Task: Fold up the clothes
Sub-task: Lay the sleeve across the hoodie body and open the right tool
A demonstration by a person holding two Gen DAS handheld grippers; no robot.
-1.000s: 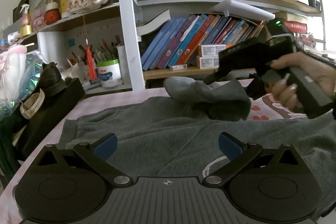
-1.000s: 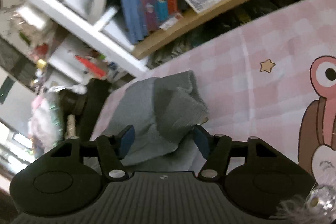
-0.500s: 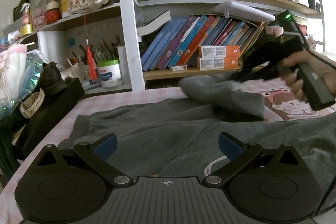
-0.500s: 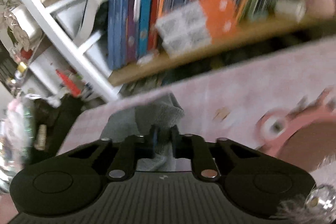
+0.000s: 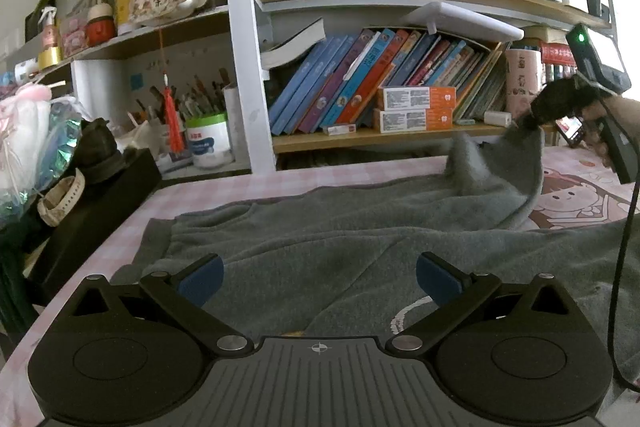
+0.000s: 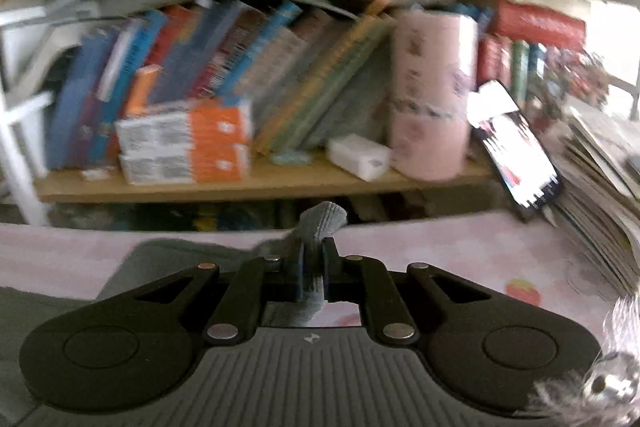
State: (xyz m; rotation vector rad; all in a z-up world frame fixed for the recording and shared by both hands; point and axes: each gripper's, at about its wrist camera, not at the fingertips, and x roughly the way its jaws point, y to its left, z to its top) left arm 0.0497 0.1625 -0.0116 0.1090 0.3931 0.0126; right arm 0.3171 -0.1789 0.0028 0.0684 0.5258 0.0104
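Note:
A grey sweatshirt (image 5: 320, 227) lies spread on the pink checked table cover (image 5: 224, 183). Its sleeve (image 5: 504, 171) is lifted at the far right, pinched in my right gripper (image 5: 528, 123), held by a hand. In the right wrist view the right gripper (image 6: 313, 259) is shut on the sleeve's ribbed cuff (image 6: 324, 221), which sticks out beyond the fingertips. My left gripper (image 5: 318, 277) hovers open over the near part of the sweatshirt, with nothing between its blue pads (image 5: 200, 277).
A bookshelf (image 5: 380, 139) with books and orange boxes (image 5: 416, 109) runs along the table's far edge. A black box (image 5: 92, 203) with a watch lies at the left. A phone (image 6: 516, 155) leans by stacked papers (image 6: 600, 179) at the right. A pink cup (image 6: 432, 95) stands on the shelf.
My right gripper closed on the sleeve cuff and carried it to the right and upward, unfolding the sleeve. The left gripper stayed still and open.

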